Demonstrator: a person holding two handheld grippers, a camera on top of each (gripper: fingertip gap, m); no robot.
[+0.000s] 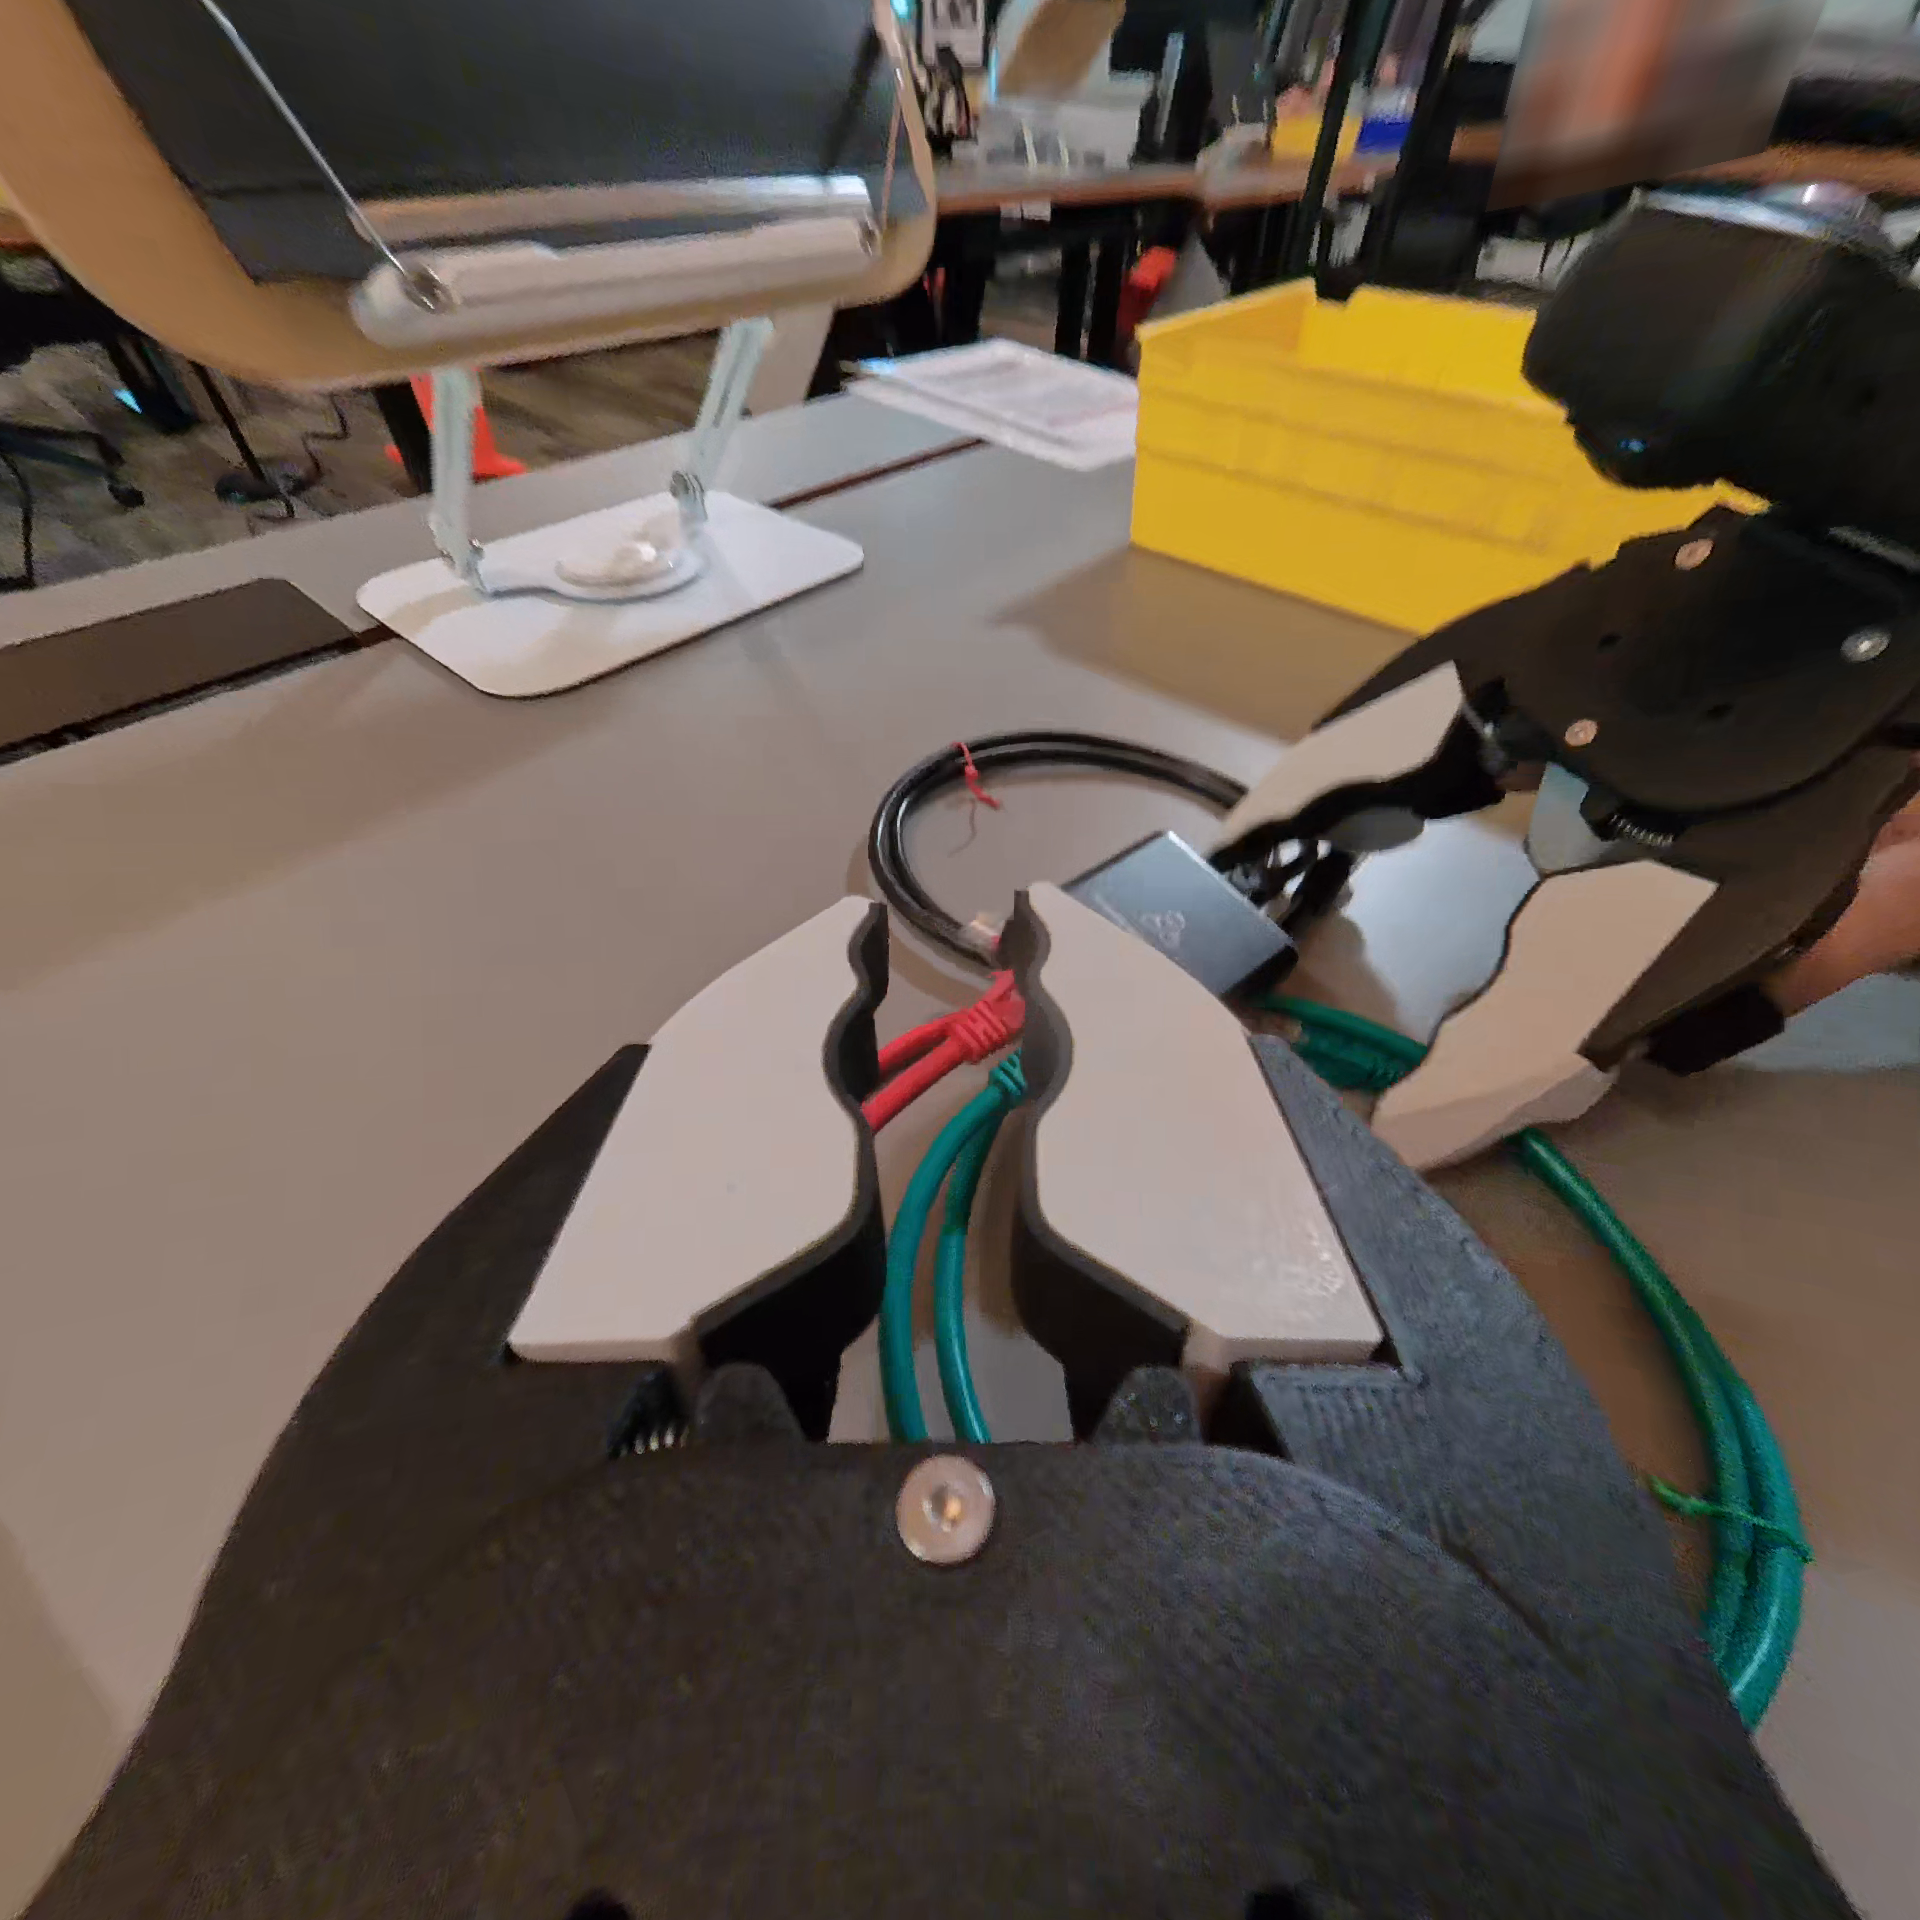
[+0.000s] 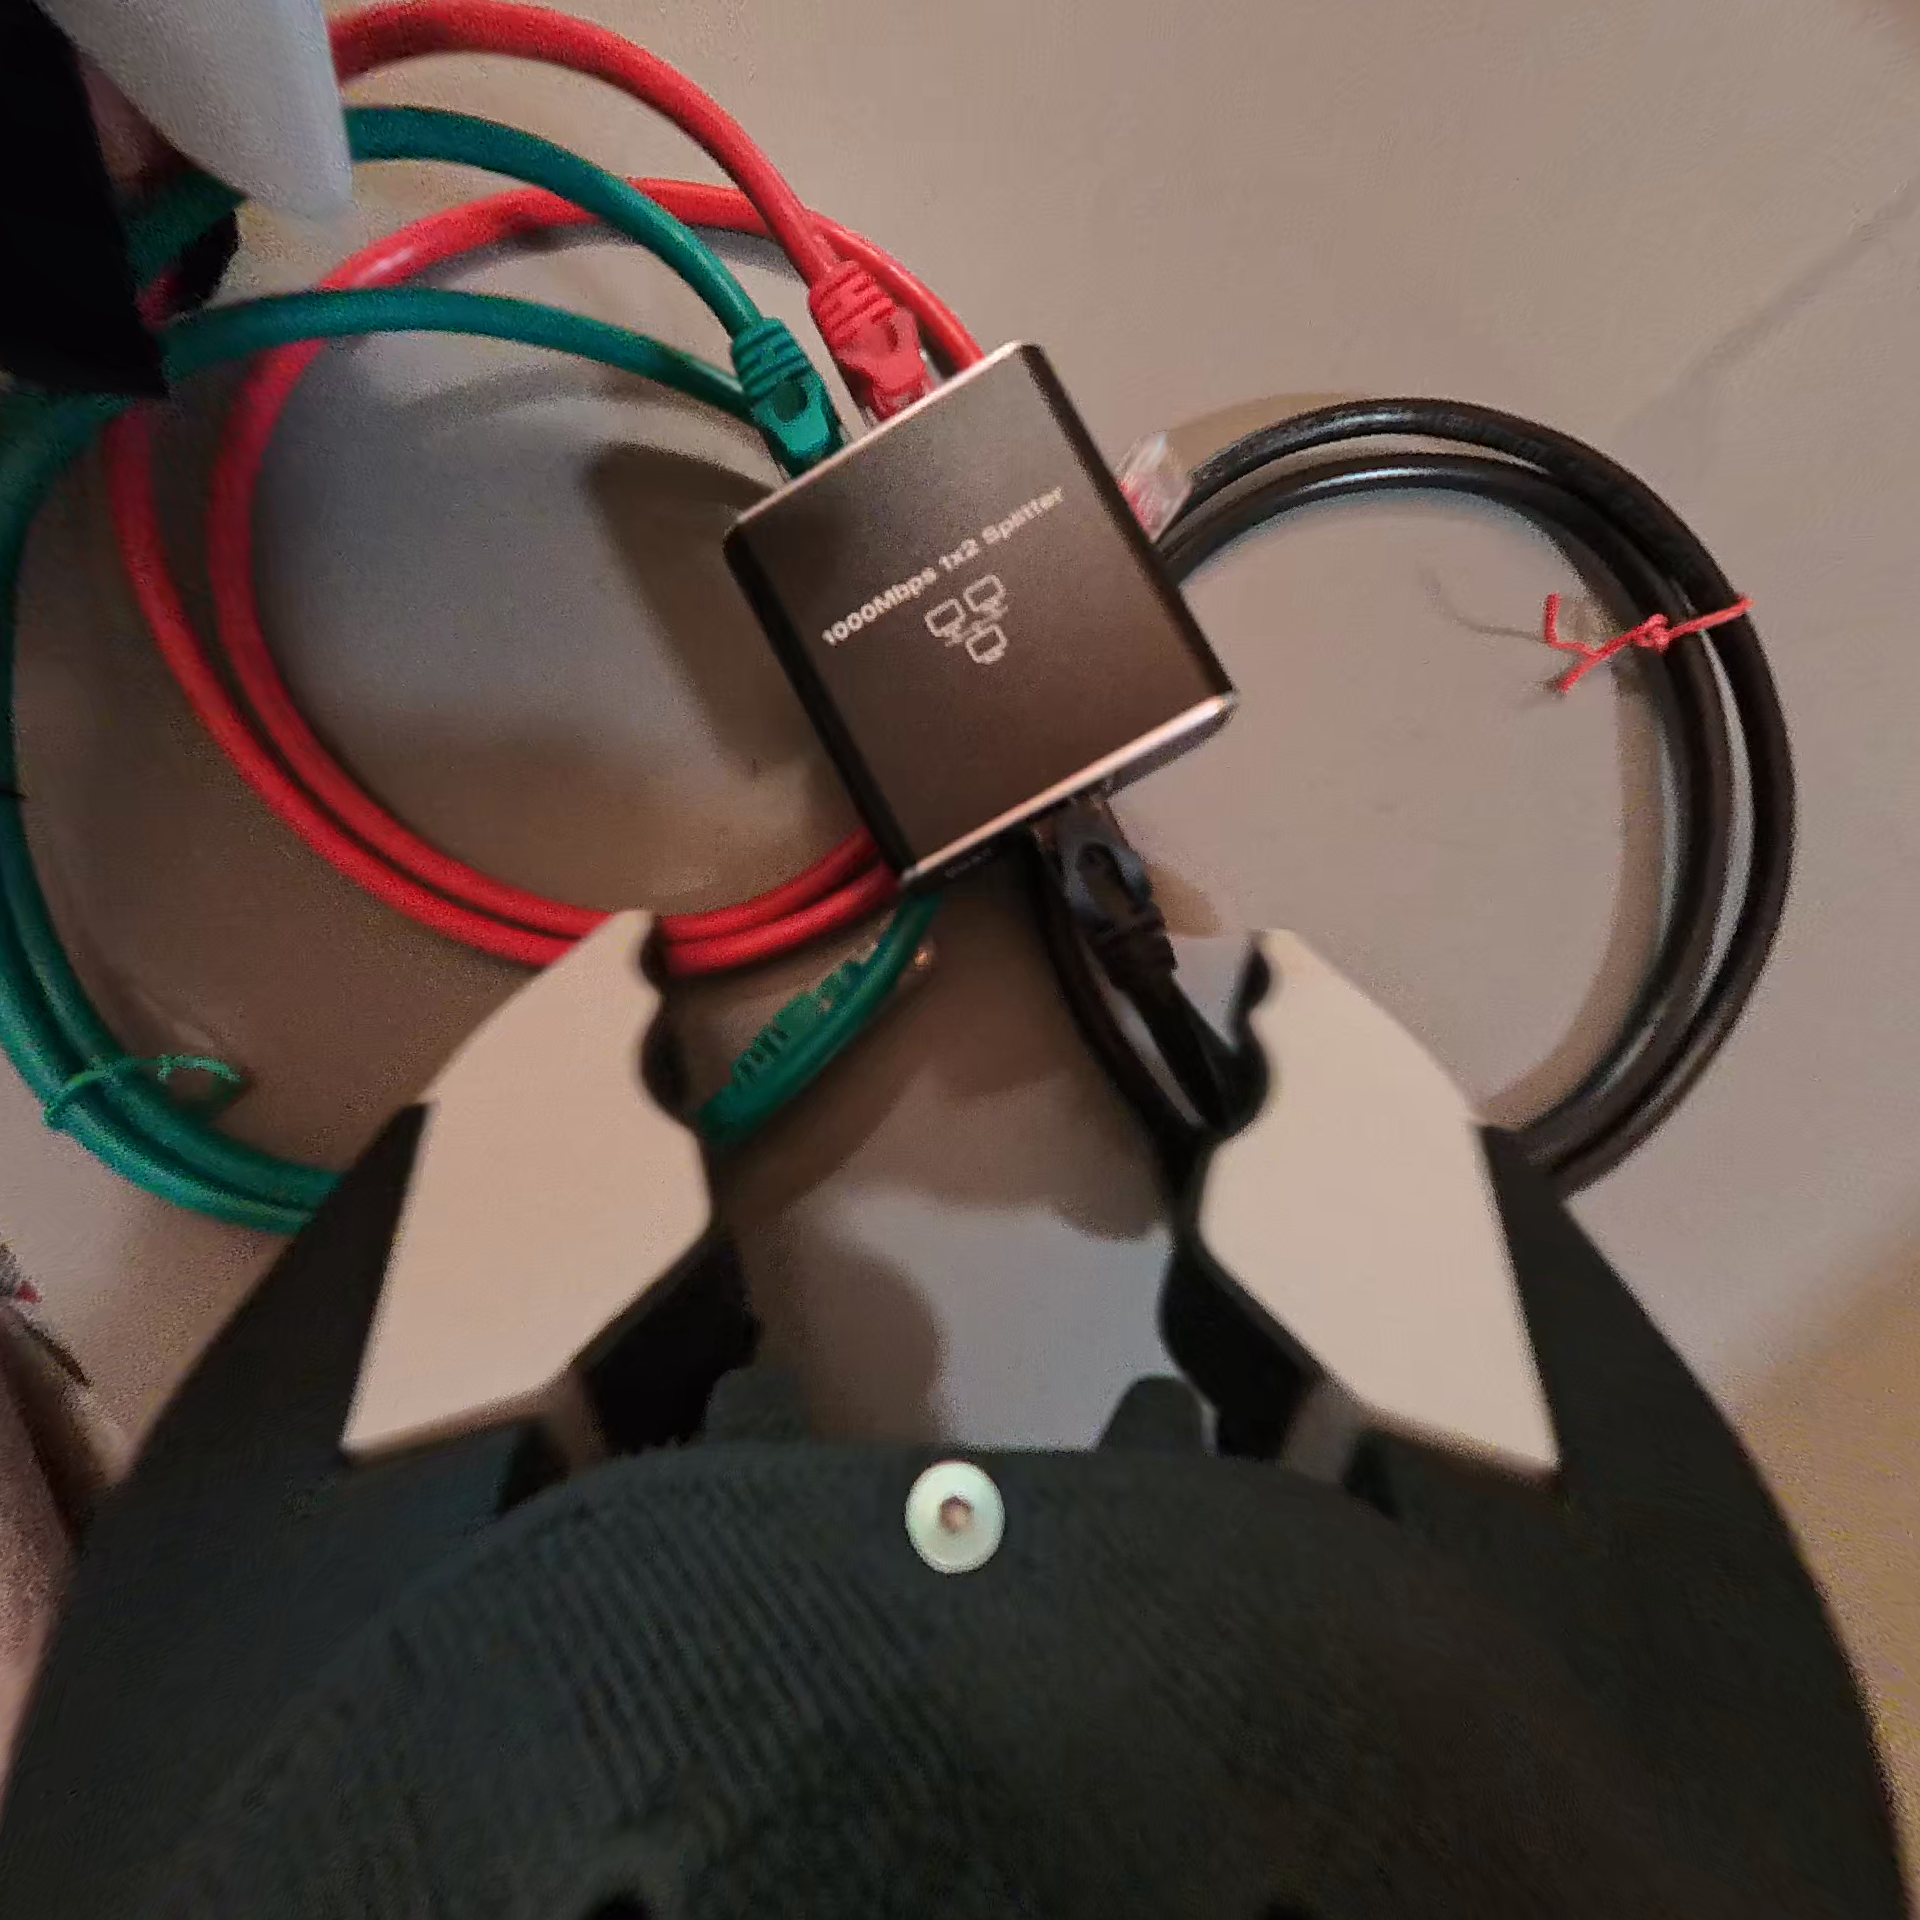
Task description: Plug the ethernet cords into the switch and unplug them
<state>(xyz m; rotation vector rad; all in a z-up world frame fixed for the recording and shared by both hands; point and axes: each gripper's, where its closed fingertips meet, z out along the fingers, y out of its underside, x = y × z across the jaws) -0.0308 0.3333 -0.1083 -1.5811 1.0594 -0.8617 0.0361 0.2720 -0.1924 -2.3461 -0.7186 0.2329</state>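
**All three cords seated in the switch, both grippers spread and holding nothing**

The switch [image 2: 977, 623], a small dark metal box, lies flat on the grey counter [image 2: 1455, 260] with its ports facing two ways. The far side takes the green cord [image 2: 784, 390] and the red cord [image 2: 868, 338] side by side. The near side takes the black cord [image 2: 1117, 894]. All three plugs appear pushed home, so the plugging half of the task looks done and the unplugging looks due.

The right gripper [image 2: 951, 945] hovers just above the near edge of the switch, its jaws wide apart and empty. The black plug sits between the fingertips, closer to the right one. That placement suits either pinching the plug or steadying the box.

The left gripper [image 1: 951, 914] comes in from the opposite side, low over the counter. Its jaws are parted by a narrow gap and grip nothing. The red boot and the green strands show through the gap, lying below it. It seems lined up with the red plug, probably to draw it straight out.

Each cord is coiled and tied in a loop, the black one with a red twist tie [image 2: 1652, 634], which keeps the slack short and near the box. The free clear plug [image 2: 1148, 468] of the black loop lies just right of the switch.
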